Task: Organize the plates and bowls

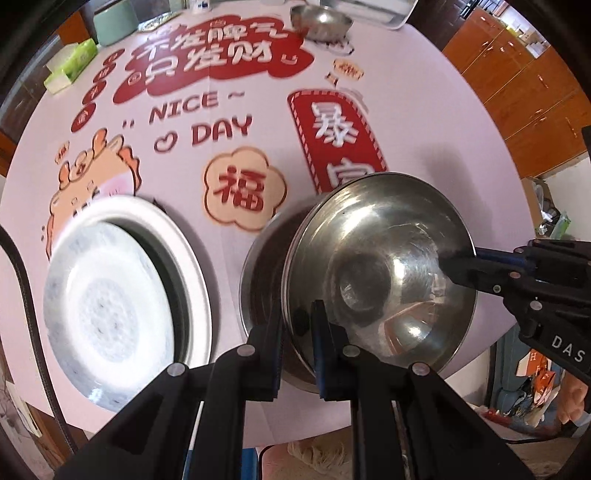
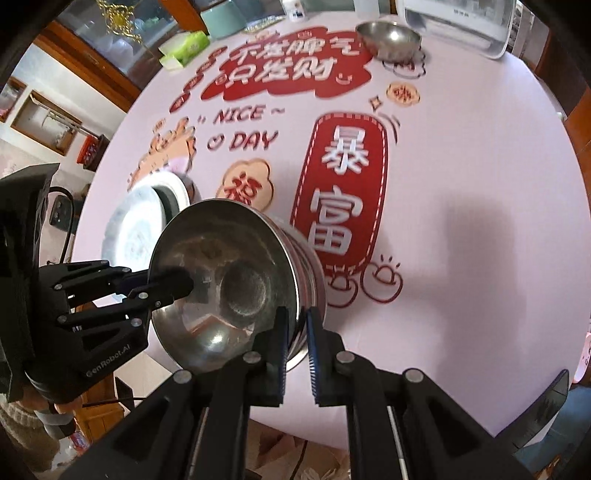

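A steel bowl point(image 1: 384, 269) is tilted over a stack of steel bowls point(image 1: 258, 280) at the table's near edge. My left gripper point(image 1: 297, 347) is shut on its near rim. My right gripper point(image 2: 297, 343) is shut on the opposite rim of the same bowl point(image 2: 225, 280); its fingers point(image 1: 465, 267) show at the right in the left wrist view. The stack point(image 2: 310, 273) shows under the bowl. White plates point(image 1: 110, 288) lie stacked to the left, the top one tilted; they also show in the right wrist view point(image 2: 136, 225). A lone steel bowl point(image 1: 321, 20) stands at the far side.
The round table point(image 2: 461, 184) has a pale cloth with red print. A white dish rack point(image 2: 461, 22), a green tissue box point(image 2: 188, 46) and a pale green pot point(image 1: 114, 22) stand along the far edge. Wooden cabinets point(image 1: 524, 92) lie beyond on the right.
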`<state>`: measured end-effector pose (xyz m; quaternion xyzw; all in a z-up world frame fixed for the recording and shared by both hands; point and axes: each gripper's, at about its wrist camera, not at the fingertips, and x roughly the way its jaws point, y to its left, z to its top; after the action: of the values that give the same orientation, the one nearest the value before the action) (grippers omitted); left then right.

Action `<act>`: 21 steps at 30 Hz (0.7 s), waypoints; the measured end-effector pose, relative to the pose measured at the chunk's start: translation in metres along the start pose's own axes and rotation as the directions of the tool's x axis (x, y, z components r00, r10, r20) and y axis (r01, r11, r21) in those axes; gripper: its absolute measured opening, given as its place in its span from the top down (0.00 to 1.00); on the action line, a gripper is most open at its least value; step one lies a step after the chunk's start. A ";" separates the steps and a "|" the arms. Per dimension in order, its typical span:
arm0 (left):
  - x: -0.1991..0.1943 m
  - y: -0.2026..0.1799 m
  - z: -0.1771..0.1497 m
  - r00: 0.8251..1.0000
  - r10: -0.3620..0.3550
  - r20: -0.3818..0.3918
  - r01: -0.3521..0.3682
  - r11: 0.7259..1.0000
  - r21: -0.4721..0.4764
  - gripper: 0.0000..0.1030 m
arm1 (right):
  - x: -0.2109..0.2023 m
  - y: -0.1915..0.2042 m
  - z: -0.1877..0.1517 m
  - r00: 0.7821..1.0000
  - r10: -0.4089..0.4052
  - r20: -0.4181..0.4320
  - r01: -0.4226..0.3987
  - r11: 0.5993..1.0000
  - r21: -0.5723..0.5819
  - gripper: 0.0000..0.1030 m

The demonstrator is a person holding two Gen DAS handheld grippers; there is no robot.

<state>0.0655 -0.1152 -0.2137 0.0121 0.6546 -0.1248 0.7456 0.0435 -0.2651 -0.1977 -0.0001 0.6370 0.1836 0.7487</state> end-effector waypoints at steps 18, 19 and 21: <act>0.022 0.004 0.002 0.999 0.039 -0.037 -0.036 0.996 0.077 0.84 | 0.030 0.008 -0.002 0.997 -0.064 -0.044 0.062 0.997 -0.040 0.91; 0.022 0.003 0.003 0.999 0.041 -0.035 -0.038 0.996 0.079 0.82 | 0.031 0.009 -0.002 0.997 -0.070 -0.045 0.068 0.997 -0.046 0.91; 0.019 0.002 0.005 0.999 0.044 -0.028 -0.042 0.995 0.086 0.79 | 0.032 0.009 -0.002 0.996 -0.082 -0.045 0.079 0.995 -0.055 0.91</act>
<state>0.0728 -0.1173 -0.2316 0.0601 0.6592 -0.1365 0.7371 0.0431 -0.2481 -0.2260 -0.0502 0.6489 0.1701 0.7399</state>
